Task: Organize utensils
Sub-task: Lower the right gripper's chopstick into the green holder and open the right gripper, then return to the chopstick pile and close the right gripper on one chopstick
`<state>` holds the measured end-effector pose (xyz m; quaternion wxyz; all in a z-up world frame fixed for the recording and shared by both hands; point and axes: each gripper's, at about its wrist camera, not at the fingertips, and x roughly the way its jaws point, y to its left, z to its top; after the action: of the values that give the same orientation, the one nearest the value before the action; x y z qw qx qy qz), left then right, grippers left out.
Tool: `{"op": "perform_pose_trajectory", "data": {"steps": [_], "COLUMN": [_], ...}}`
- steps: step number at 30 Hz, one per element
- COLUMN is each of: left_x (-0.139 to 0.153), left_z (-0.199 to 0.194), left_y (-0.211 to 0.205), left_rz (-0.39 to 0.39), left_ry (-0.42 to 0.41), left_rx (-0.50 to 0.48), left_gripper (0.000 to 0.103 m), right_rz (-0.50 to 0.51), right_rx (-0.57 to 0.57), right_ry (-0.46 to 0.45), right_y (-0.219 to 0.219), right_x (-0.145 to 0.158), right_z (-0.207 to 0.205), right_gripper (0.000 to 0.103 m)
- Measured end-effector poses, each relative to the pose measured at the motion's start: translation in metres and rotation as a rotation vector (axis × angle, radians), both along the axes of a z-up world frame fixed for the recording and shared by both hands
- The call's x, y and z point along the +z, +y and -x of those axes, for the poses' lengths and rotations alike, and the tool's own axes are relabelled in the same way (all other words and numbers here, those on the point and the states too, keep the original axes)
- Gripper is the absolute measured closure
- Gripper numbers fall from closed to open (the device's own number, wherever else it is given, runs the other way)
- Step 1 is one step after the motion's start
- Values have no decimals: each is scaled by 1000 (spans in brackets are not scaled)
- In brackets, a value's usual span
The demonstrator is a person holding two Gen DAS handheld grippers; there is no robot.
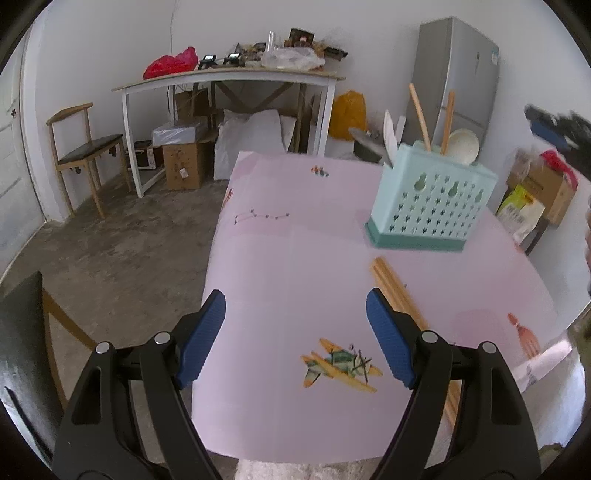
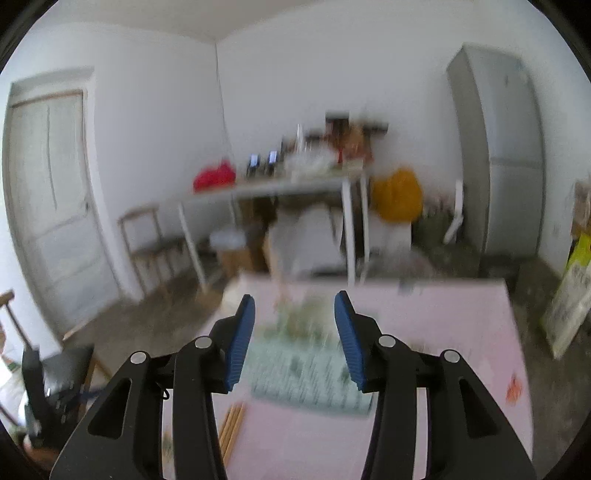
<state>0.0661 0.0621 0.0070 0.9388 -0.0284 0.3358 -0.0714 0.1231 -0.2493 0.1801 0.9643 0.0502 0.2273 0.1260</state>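
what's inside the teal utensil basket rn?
Teal utensil basket holds two wooden handles, a white utensil and a cream ladle-like bowl sticking up. Their lower ends are hidden by its wall.

- White walls (image 1: 110, 33), bare grey concrete floor (image 1: 122, 236).
- Ahead, white-legged side table (image 1: 229, 75) piled with clutter, boxes beneath.
- Ahead-left, wooden chair (image 1: 83, 147); panelled door (image 2: 51, 192) beyond.
- Ahead-right, grey refrigerator (image 1: 458, 70), yellow bag (image 1: 347, 114) beside.
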Motion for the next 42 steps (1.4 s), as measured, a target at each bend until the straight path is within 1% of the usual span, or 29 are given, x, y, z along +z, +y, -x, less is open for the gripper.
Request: {"op": "perform_pose_trajectory", "data": {"steps": [2, 3, 6, 7, 8, 10, 11, 13, 15, 18, 21, 24, 26, 28, 31, 34, 37, 42], "left_x": [-4, -6, -13, -14, -15, -17, -19, -21, -25, -32, -35, -34, -35, -38, -39, -41, -46, -54], "left_z": [-1, -2, -6, -7, -7, -8, -8, -7, -4, -2, 2, 5, 6, 6, 6, 4, -3, -10], "left_y": [-1, -3, -7, -8, -8, -11, -14, -18, -22, -30, -39, -47, -51, -55, -59, -68, -79, -89], "left_rz": [-6, -8, -7, 4, 19, 40, 39, 32, 28, 37, 42, 44, 47, 64, 89, 92, 77, 47], "left_ry": [23, 40, 99, 108, 115, 130, 136, 141, 144, 166, 167, 155, 157, 165, 172, 172, 187, 197], "left_rx": [2, 3, 13, 13, 10, -1, -8, -21, -33, -56, -96, -138, -159, -176, -201, -225, -243, -241], "left_gripper": [28, 28, 28, 28, 28, 28, 28, 28, 28, 29, 29, 35, 43, 49, 57, 63, 65, 68], "right_rz": [-12, -23, -47, -62, -70, -74, -75, -79, -74, -68, -76, -79, -63, -46, -39, -39, -45, -73], "right_rx": [35, 53, 91, 113, 129, 148, 151, 154, 149, 151, 146, 153, 167, 172, 151, 117, 86, 48], "right_ry": [127, 218, 407, 474, 527, 605, 632, 673, 680, 672, 671, 671, 667, 664, 665, 661, 660, 662], "right_y": [12, 20, 40, 49, 56, 68, 71, 78, 81, 82, 79, 77, 80, 85, 80, 70, 59, 44], "right_x": [-28, -50, -94, -111, -126, -148, -156, -171, -177, -174, -171, -176, -177, -176, -176, -176, -175, -176], "right_z": [4, 3, 0, 0, -1, -2, -3, 0, 0, -2, -6, -5, -4, -6, -10, -8, -5, 0], "right_gripper": [59, 59, 59, 60, 64, 69, 75, 79, 87, 90, 93, 94, 95, 96, 97, 97, 97, 97]}}
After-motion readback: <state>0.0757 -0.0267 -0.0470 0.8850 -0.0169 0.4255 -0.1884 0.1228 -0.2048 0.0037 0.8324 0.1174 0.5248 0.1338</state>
